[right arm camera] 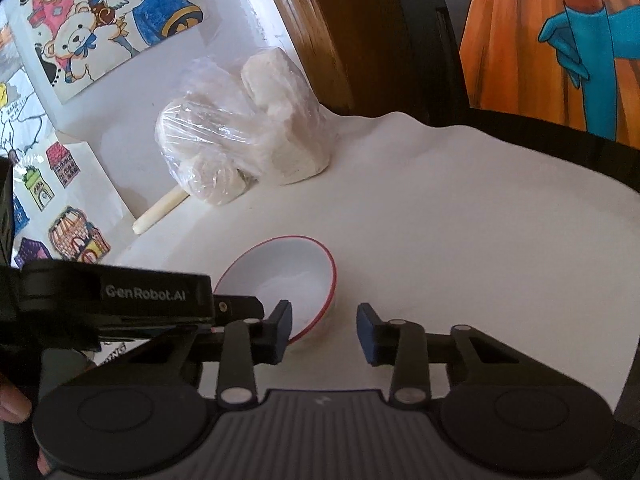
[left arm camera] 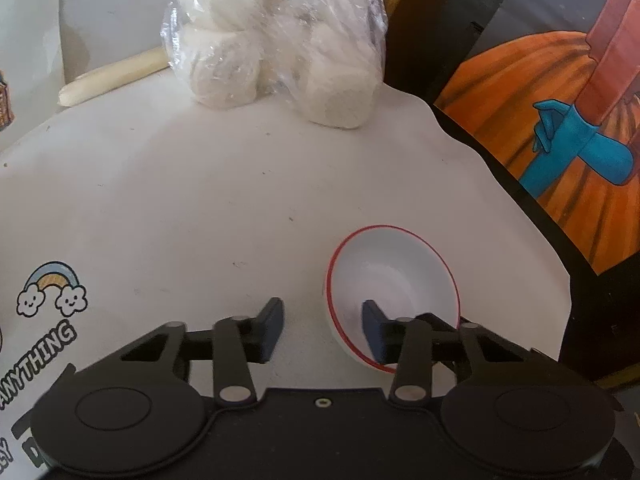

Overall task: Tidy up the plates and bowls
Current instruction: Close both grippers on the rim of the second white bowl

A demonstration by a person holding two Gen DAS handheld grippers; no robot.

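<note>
Risk of tipping the small white red-rimmed bowl (left arm camera: 394,292) on the white surface (left arm camera: 200,200): left tongs (left arm camera: 323,330) and right tongs (right arm camera: 324,330) open, each straddling its rim unclamped.

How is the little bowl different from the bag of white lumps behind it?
The bowl is smooth and round with a red rim; the bag is crinkly clear plastic, lumpy in shape. The bowl is empty, while the bag is stuffed with pale chunks. The bowl looks smaller and sits near the claws; the bag sits farther back by the wall. Both are whitish and rest on the same white table.
</note>
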